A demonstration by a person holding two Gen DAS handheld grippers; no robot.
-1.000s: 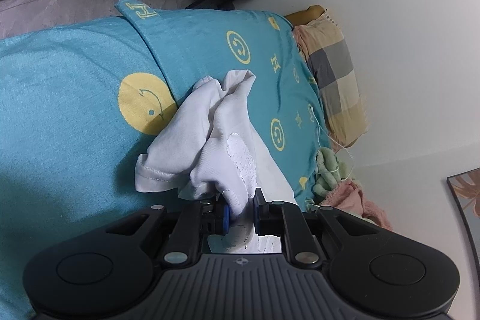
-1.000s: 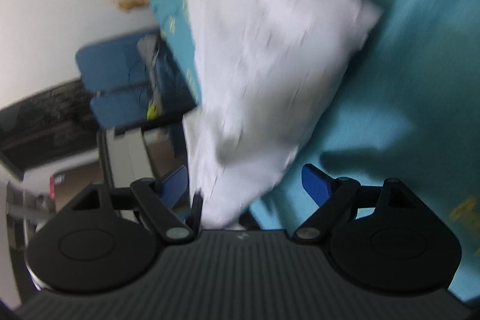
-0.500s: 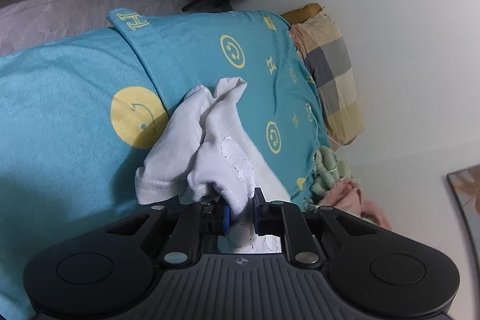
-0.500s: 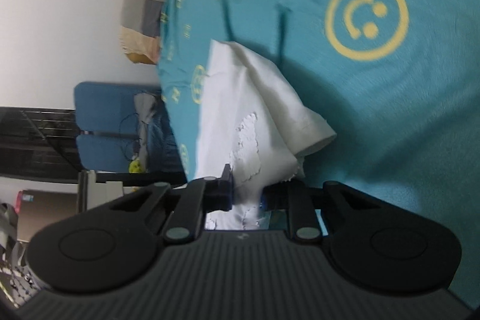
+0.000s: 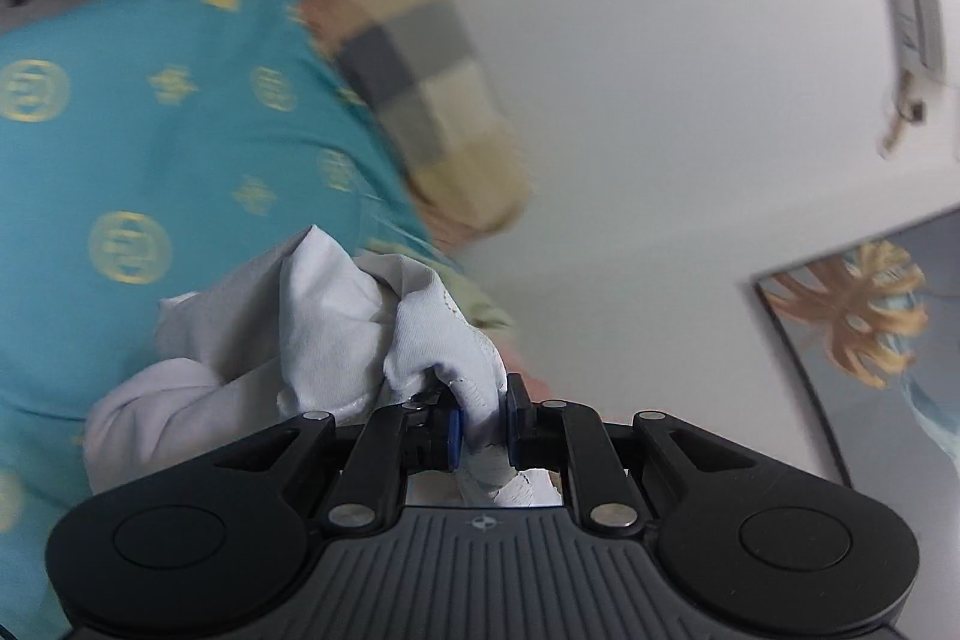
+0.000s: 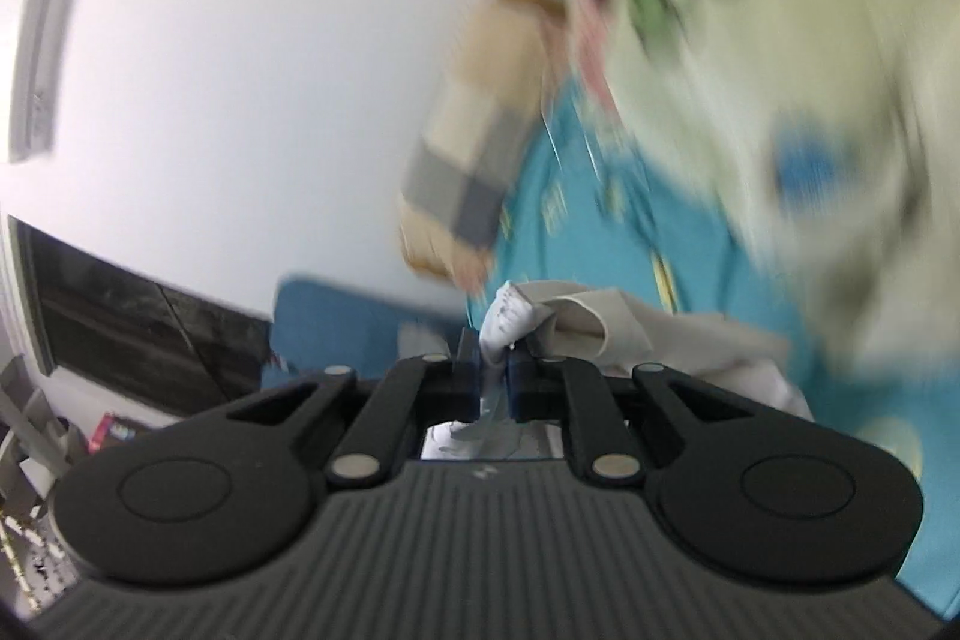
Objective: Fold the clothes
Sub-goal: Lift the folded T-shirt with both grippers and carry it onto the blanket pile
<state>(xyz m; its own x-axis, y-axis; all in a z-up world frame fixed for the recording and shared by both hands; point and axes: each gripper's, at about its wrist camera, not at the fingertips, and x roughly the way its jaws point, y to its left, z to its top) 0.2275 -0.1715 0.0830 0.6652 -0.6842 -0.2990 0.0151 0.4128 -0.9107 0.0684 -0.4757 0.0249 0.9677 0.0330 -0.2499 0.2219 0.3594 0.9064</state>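
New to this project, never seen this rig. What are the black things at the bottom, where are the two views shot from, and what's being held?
No robot arm here: a person holds a two-finger gripper in each hand, and a fisheye camera on each looks forward along its fingers. The black body at the bottom of each picture is that gripper. The left gripper is shut on a crumpled white garment; the right gripper pinches the same white cloth. Beneath lies a teal bedspread with yellow emblems, a checked pillow by the white wall. Both views are motion-blurred.

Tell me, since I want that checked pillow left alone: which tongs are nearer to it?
Cannot tell. The left tongs and right tongs both grip the white garment, and the checked pillow lies beyond each, by the wall.
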